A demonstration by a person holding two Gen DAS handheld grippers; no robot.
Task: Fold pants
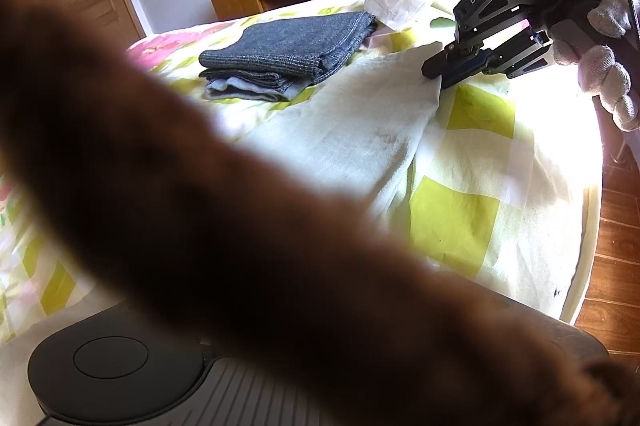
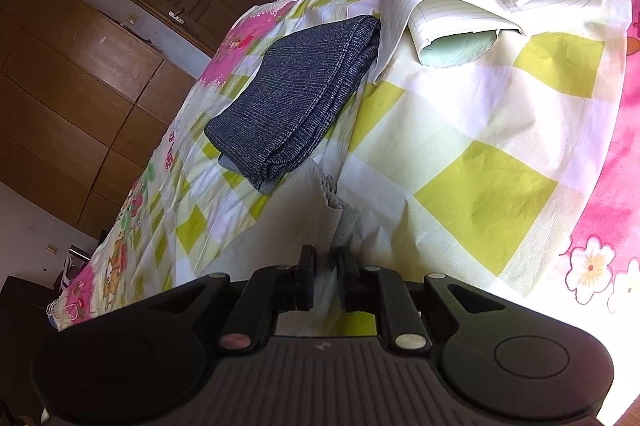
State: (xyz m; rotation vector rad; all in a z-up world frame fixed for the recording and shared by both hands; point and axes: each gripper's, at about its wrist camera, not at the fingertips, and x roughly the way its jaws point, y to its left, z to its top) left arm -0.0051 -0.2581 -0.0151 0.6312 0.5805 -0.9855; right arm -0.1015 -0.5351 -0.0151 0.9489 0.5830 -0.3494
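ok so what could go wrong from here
The right gripper grips the pale cloth only at its corner, so it may slip out. A blurred brown shape covers the left view, hiding the left fingers. Pulling the cloth could disturb the folded dark pants beside it.

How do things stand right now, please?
Right gripper shut on pale cloth corner. Left gripper unreadable, brown blur blocks its camera. Folded dark pants stacked aside.

Matt black plastic right gripper (image 2: 325,266) pinches pale woven cloth pants (image 1: 352,130); folded jeans (image 2: 296,98) are coarse denim.
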